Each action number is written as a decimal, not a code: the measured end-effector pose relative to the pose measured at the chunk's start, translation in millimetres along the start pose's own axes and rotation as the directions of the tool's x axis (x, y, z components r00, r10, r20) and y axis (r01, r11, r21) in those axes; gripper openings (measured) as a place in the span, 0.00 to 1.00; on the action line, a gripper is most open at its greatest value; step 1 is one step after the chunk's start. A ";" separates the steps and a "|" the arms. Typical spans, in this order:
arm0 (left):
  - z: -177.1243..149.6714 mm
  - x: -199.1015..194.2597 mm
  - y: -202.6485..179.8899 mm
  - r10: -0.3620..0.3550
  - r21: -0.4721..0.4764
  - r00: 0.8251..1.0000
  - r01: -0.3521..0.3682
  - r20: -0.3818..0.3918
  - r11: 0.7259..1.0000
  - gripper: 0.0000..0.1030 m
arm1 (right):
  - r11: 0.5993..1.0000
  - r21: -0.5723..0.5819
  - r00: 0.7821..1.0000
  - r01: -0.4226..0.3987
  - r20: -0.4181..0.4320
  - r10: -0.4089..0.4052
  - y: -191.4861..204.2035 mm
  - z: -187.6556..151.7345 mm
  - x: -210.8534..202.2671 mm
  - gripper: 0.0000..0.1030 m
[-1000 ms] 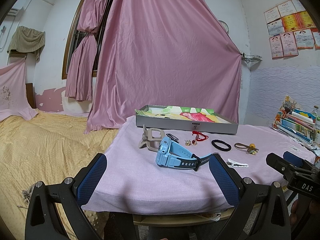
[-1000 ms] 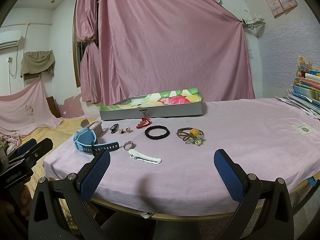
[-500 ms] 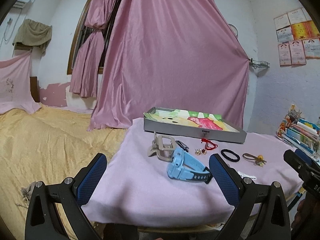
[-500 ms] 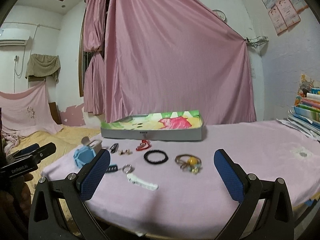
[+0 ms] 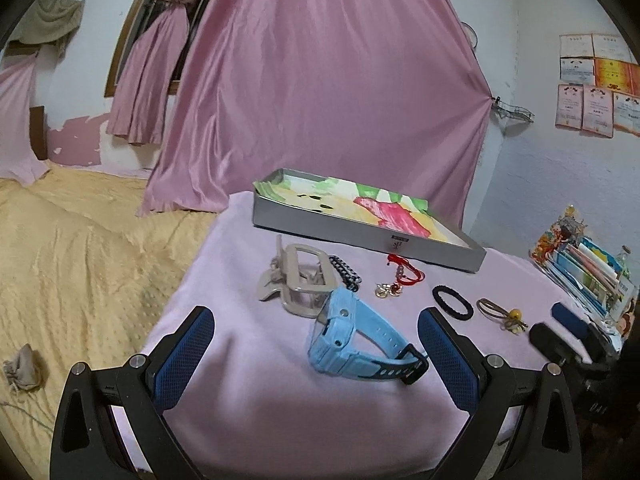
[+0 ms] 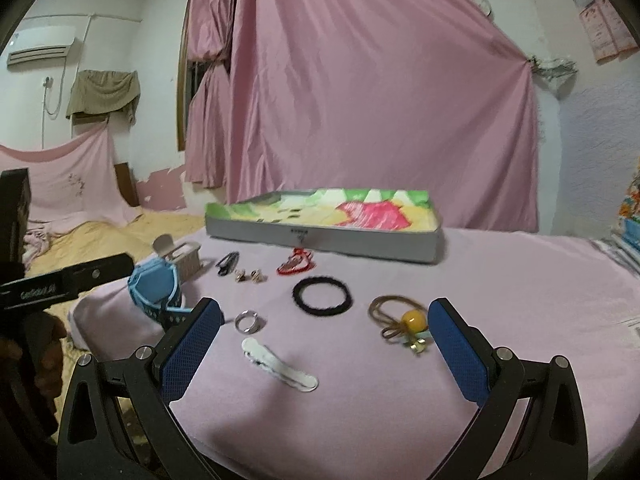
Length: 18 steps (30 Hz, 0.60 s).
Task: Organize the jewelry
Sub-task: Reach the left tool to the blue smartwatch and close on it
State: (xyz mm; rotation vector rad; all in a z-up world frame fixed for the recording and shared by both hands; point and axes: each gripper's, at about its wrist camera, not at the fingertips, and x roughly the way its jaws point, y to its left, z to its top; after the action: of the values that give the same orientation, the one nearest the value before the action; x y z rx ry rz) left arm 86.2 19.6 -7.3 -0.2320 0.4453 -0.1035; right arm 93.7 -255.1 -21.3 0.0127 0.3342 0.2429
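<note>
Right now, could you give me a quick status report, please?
Left gripper open, right gripper open, both empty. Blue watch on the cloth, box behind. Nothing blocking.

blue watch point(image 5: 352, 340) on its side | black hair tie point(image 6: 322, 296) flat | tray point(image 6: 320, 236) behind

Surface: round table under pink cloth point(image 6: 500, 280)
Far edge: shallow grey tray point(image 6: 320, 236)
Near: blue plastic watch point(image 5: 352, 336), black hair tie point(image 6: 322, 295), white hair clip point(image 6: 280, 368)
</note>
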 end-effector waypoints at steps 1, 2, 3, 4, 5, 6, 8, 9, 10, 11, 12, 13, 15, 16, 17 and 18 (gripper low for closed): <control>0.2 2.0 -0.8 -0.005 0.002 1.000 0.005 -0.005 1.000 0.92 | 1.000 0.004 1.000 -0.012 -0.019 0.012 -0.5 -1.3 3.8 0.99; 0.5 5.6 -2.1 -0.011 0.005 1.000 0.011 -0.015 1.000 0.89 | 1.000 0.006 0.999 -0.020 -0.032 0.020 -0.8 -2.1 6.1 0.99; 0.5 8.7 -3.1 -0.014 0.007 1.000 0.015 -0.025 1.000 0.85 | 1.000 0.007 0.999 -0.027 -0.046 0.027 -0.7 -3.3 9.0 0.99; 0.1 11.6 -3.9 -0.017 0.008 0.999 0.017 -0.035 1.000 0.83 | 0.999 0.005 0.997 -0.040 -0.065 0.040 -0.4 -4.6 12.4 0.99; -0.7 14.7 -4.5 -0.019 0.007 0.999 0.020 -0.047 1.000 0.81 | 0.999 0.002 0.996 -0.049 -0.073 0.049 0.2 -5.5 13.9 0.99; -0.3 17.2 -4.6 -0.021 0.005 0.998 0.021 -0.055 1.000 0.77 | 0.999 -0.001 0.995 -0.054 -0.079 0.054 2.1 -6.7 16.6 0.97; -1.5 21.4 -4.3 -0.026 -0.001 0.997 0.026 -0.072 1.000 0.70 | 0.997 -0.015 0.993 -0.070 -0.097 0.068 6.3 -8.9 19.3 0.91; -2.0 23.3 -4.3 -0.030 -0.005 0.996 0.029 -0.081 1.000 0.67 | 0.997 -0.021 0.992 -0.076 -0.106 0.074 7.9 -9.9 21.1 0.86; -2.1 25.3 -4.2 -0.033 -0.008 0.996 0.032 -0.088 0.999 0.64 | 0.996 -0.026 0.991 -0.080 -0.111 0.077 8.8 -10.4 22.6 0.81; -2.7 26.7 -4.8 -0.036 -0.010 0.995 0.035 -0.096 0.999 0.62 | 0.996 -0.031 0.989 -0.088 -0.124 0.084 10.3 -11.3 24.8 0.78; -2.7 27.7 -4.8 -0.038 -0.010 0.994 0.037 -0.100 0.999 0.59 | 0.995 -0.034 0.987 -0.093 -0.132 0.088 11.8 -12.1 27.0 0.75; -2.7 28.4 -4.7 -0.039 -0.009 0.994 0.038 -0.106 0.999 0.57 | 0.994 -0.038 0.985 -0.099 -0.144 0.092 13.0 -13.2 29.8 0.73; -2.7 30.2 -5.1 -0.039 -0.008 0.993 0.038 -0.113 0.999 0.54 | 0.994 -0.041 0.982 -0.104 -0.161 0.096 14.4 -14.9 33.4 0.71; -2.7 31.1 -5.2 -0.039 -0.009 0.992 0.039 -0.118 0.999 0.51 | 0.994 -0.043 0.981 -0.106 -0.169 0.097 14.9 -15.3 34.9 0.68; -2.4 32.1 -5.3 -0.040 -0.011 0.992 0.039 -0.123 0.999 0.50 | 0.993 -0.045 0.980 -0.108 -0.175 0.098 15.5 -15.7 36.5 0.66; -2.3 33.4 -5.5 -0.043 -0.014 0.991 0.041 -0.130 0.999 0.46 | 0.993 -0.050 0.978 -0.109 -0.184 0.098 16.3 -16.0 38.6 0.63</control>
State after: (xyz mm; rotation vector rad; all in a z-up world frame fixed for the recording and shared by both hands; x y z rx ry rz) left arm 114.9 8.8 -21.8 -0.2464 0.5711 -0.1580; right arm 120.0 -230.5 -48.1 -0.0514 0.5083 0.3586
